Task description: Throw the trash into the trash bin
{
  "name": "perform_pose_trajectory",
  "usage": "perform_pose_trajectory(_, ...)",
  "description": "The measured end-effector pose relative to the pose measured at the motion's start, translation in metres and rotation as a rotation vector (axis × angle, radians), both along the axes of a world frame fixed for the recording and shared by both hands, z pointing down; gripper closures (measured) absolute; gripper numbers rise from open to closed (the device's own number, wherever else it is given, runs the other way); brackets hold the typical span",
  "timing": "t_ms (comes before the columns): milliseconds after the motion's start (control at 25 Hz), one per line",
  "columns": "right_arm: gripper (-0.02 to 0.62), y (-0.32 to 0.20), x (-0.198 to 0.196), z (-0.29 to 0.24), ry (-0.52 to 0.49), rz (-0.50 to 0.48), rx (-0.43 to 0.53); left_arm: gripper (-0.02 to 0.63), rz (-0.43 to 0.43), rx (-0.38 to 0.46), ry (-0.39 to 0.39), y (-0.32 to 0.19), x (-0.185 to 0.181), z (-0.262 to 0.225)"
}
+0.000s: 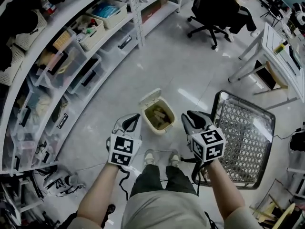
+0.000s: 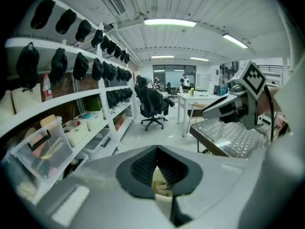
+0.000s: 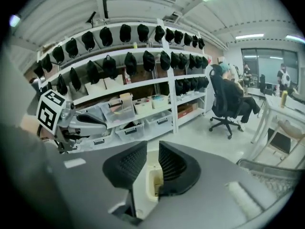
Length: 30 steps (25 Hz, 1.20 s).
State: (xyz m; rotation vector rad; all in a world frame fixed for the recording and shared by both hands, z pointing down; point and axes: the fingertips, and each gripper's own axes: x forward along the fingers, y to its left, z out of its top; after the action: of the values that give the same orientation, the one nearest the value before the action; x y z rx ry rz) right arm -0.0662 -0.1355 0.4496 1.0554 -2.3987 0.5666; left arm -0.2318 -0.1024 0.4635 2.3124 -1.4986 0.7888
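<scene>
Both grippers hang high over the bin (image 1: 163, 130), which stands on the floor (image 1: 157, 56) well below and between them, just ahead of the person's shoes (image 1: 150, 156). The left gripper (image 1: 129, 123) has its jaws together at the tips, with nothing in them; in its own view (image 2: 158, 149) the bin (image 2: 159, 187) peeks through the slot under the pads. The right gripper (image 1: 195, 117) shows a narrow gap between its jaws, also empty (image 3: 152, 149), with the bin (image 3: 151, 182) visible far down in that gap.

The bin is cream-coloured, its lid (image 1: 150, 98) tipped open, and tan trash (image 1: 159, 114) lies inside.

The floor is pale and glossy. Shelves (image 1: 71, 46) of clear tubs run along the left, a mesh frame (image 1: 243, 137) sits at the right, and a black chair (image 1: 209, 13) and a white desk (image 1: 271, 46) stand farther off.
</scene>
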Motion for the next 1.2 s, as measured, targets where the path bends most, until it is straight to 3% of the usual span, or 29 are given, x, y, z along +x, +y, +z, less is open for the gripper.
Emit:
perform_pose_trajectory(200,0.564,0.011,0.013,-0.082,-0.081,0.007,0.117,0.604,0.032,0.120,-0.025,0.001,0.009,-0.072)
perform_pose_trajectory(560,0.591,0.038,0.040,-0.208,-0.240,0.059,0.314,0.604,0.116,0.312,-0.073,0.014,0.041,-0.180)
perform_pose_trajectory(800,0.591,0.060,0.048,-0.265,-0.293,0.042,0.407,0.604,0.174,0.422,-0.086,0.029,0.061,-0.236)
perform_pose_trajectory(1000,0.591,0.083,0.045,-0.300,-0.331,-0.012,0.486,0.604,0.144,0.467,-0.007,0.038,0.069,-0.266)
perform_pose_trajectory(1200,0.591,0.094,0.041,-0.333,-0.415,-0.038,0.557,0.604,0.177,0.547,-0.064,0.042,0.075,-0.294)
